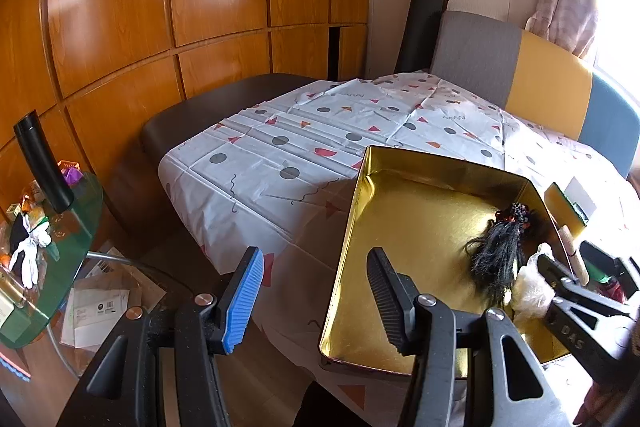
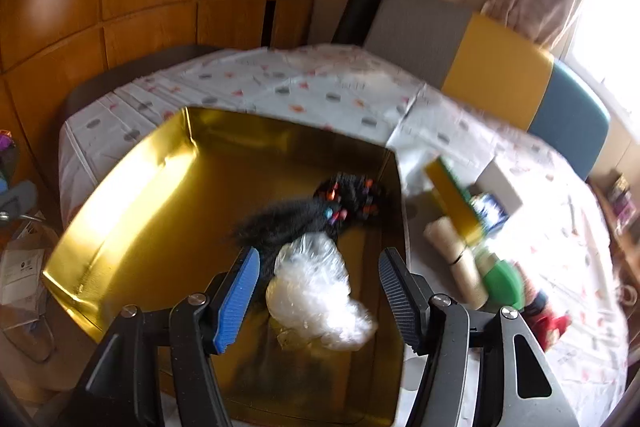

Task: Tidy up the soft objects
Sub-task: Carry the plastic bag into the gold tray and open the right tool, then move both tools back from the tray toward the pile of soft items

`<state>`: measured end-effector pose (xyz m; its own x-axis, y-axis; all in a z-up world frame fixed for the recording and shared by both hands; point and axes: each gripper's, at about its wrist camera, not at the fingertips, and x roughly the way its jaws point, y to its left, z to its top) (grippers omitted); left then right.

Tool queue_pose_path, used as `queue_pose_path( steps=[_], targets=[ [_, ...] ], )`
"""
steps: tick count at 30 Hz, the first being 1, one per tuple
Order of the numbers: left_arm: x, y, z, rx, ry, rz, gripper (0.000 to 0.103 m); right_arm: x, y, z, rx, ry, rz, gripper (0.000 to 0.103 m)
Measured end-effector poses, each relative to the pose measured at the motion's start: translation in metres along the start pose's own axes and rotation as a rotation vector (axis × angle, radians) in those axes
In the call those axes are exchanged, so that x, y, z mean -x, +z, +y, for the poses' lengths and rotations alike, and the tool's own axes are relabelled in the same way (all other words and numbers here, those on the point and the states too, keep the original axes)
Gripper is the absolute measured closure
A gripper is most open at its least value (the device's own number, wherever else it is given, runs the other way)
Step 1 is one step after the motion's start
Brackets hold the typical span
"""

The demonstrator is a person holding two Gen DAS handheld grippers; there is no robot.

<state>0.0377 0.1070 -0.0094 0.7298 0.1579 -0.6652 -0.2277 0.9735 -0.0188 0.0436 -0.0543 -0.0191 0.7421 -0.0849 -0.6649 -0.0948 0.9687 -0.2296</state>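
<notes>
A gold tin tray (image 1: 400, 227) (image 2: 140, 195) lies on the patterned tablecloth. Inside it lie a black hair tuft with coloured beads (image 1: 500, 251) (image 2: 304, 215) and a crumpled clear plastic bag (image 2: 320, 291) (image 1: 532, 283). My right gripper (image 2: 318, 301) is open just above the tray, its jaws on either side of the bag without touching it; it also shows at the right of the left wrist view (image 1: 560, 267). My left gripper (image 1: 316, 301) is open and empty over the tray's left rim.
To the right of the tray stand a yellow-green sponge (image 2: 456, 199), a white box (image 2: 500, 183), a beige roll (image 2: 456, 259), a green lid (image 2: 504, 283) and a red item (image 2: 552, 323). A glass side table (image 1: 40, 247) with clutter stands left. Chairs line the far side.
</notes>
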Motion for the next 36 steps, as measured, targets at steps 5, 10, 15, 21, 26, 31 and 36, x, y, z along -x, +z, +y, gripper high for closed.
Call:
queue_pose_path(
  steps=[5,10,15,21,26,31,36],
  targets=[
    [0.004,0.001,0.001,0.009,-0.003,-0.005,0.049,0.036,0.008,0.004,0.019,-0.015,-0.093,0.04],
    [0.008,0.002,0.002,0.012,0.0,-0.011,0.049,0.059,0.015,0.01,0.032,-0.014,-0.152,0.039],
    [0.01,0.002,0.001,0.012,0.002,-0.012,0.049,0.074,0.019,0.014,0.041,-0.016,-0.189,0.038],
    [0.013,0.002,-0.002,0.002,0.001,-0.015,0.049,0.084,0.019,0.013,0.038,-0.025,-0.211,0.037],
    [0.015,0.003,-0.012,-0.026,-0.013,-0.016,0.049,0.08,0.016,0.005,0.024,-0.021,-0.201,0.035],
    [0.02,0.008,-0.033,-0.095,-0.041,-0.023,0.049,0.07,0.004,-0.017,-0.005,-0.027,-0.166,0.032],
    [0.027,0.01,-0.059,-0.164,-0.082,-0.041,0.049,0.06,-0.017,-0.057,-0.052,-0.069,-0.111,0.03]
  ],
)
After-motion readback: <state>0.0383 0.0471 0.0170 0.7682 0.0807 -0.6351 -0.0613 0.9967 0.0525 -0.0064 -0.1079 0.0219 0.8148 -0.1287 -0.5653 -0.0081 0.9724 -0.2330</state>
